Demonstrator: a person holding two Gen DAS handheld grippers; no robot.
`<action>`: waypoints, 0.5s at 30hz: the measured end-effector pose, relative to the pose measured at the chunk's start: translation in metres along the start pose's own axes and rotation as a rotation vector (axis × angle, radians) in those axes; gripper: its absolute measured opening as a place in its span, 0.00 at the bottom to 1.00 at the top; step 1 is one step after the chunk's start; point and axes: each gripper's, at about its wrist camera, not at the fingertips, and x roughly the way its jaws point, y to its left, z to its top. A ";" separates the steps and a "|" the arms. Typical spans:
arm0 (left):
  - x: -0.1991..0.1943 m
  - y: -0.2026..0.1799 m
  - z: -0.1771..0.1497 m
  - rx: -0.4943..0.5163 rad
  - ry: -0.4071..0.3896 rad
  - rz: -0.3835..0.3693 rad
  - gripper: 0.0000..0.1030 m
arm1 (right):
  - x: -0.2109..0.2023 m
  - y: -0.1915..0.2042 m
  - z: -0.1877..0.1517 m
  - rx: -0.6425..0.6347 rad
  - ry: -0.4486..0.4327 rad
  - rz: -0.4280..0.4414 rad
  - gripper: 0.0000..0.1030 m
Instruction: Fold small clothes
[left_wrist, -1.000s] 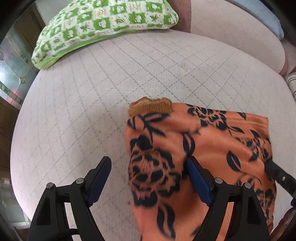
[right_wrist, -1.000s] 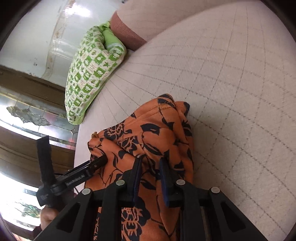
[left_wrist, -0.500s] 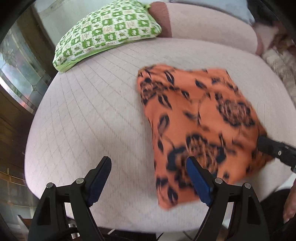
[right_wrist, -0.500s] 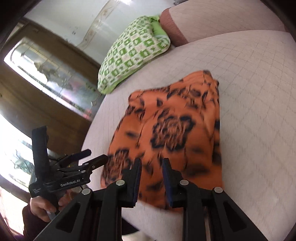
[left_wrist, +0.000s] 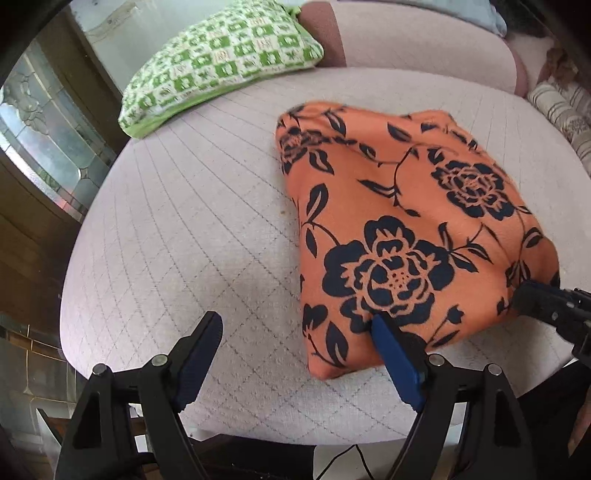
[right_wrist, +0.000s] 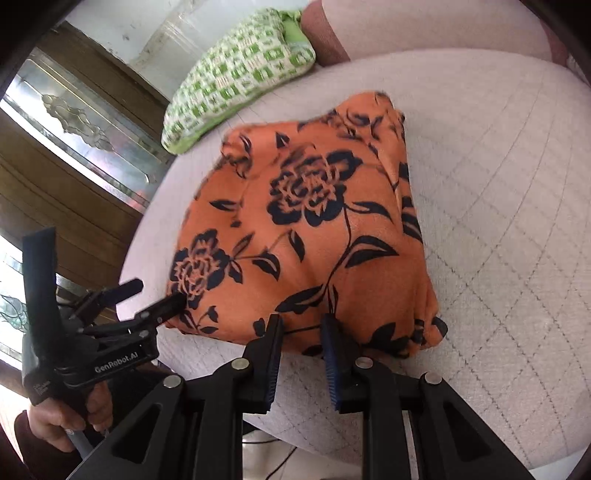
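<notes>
Both my tongs, left (left_wrist: 295, 336) spread wide, right (right_wrist: 301, 330) slightly parted, have withdrawn from the folded orange garment (left_wrist: 402, 229), now released.

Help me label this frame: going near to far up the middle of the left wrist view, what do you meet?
left gripper → orange floral garment → quilted seat cushion → green checked pillow

Home – quilted sofa (left_wrist: 192, 236), green cushion (left_wrist: 221, 59).
</notes>
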 end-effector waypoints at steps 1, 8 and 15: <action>-0.007 0.000 -0.002 -0.003 -0.016 0.012 0.82 | -0.007 0.001 0.000 -0.005 -0.029 0.006 0.24; -0.054 0.004 -0.003 -0.036 -0.145 0.043 0.82 | -0.046 0.005 -0.003 -0.020 -0.228 -0.054 0.24; -0.100 0.013 0.004 -0.071 -0.276 0.036 0.82 | -0.081 0.024 -0.017 -0.069 -0.323 -0.150 0.24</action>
